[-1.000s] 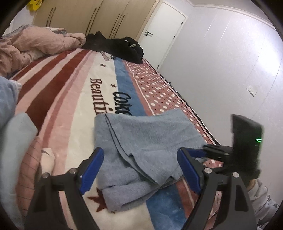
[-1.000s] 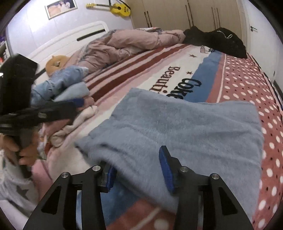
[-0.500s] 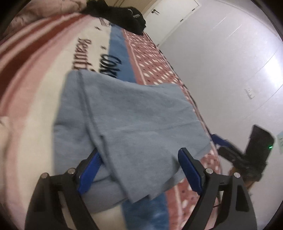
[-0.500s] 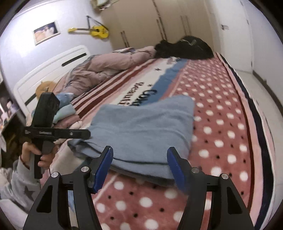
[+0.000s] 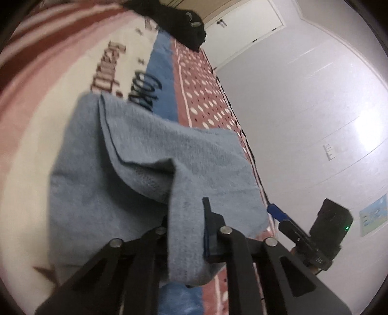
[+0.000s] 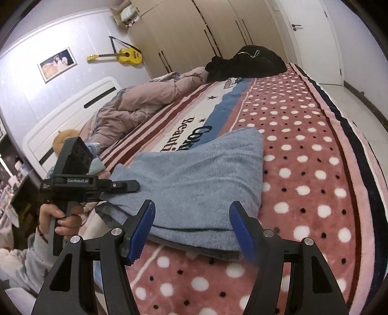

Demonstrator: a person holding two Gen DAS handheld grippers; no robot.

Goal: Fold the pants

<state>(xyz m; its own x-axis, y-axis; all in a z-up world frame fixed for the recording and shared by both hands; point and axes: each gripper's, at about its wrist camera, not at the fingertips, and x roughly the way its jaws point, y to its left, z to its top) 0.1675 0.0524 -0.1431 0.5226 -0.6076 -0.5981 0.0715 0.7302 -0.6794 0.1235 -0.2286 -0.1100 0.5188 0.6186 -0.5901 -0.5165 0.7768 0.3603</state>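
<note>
**Blue pants pinched at one edge on a patterned bed**

Soft, fuzzy light-blue pants [image 6: 194, 184] are seen folded in layers on a pink, dotted and striped blanket [image 6: 315, 174]. A raised fold at six o'clock is pinched by the left gripper [image 5: 186, 232]. The right gripper [image 6: 191, 225] is held spread, nothing gripped, the pants' edge just beyond at twelve o'clock.

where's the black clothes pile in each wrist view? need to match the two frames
Left wrist: black clothes pile at the top centre, at the bed's far end, just left of the white door.
Right wrist: black clothes pile upper centre-right, far end of the bed, before the wardrobe.
Shared landmark: blue pants, centre in both.
</note>
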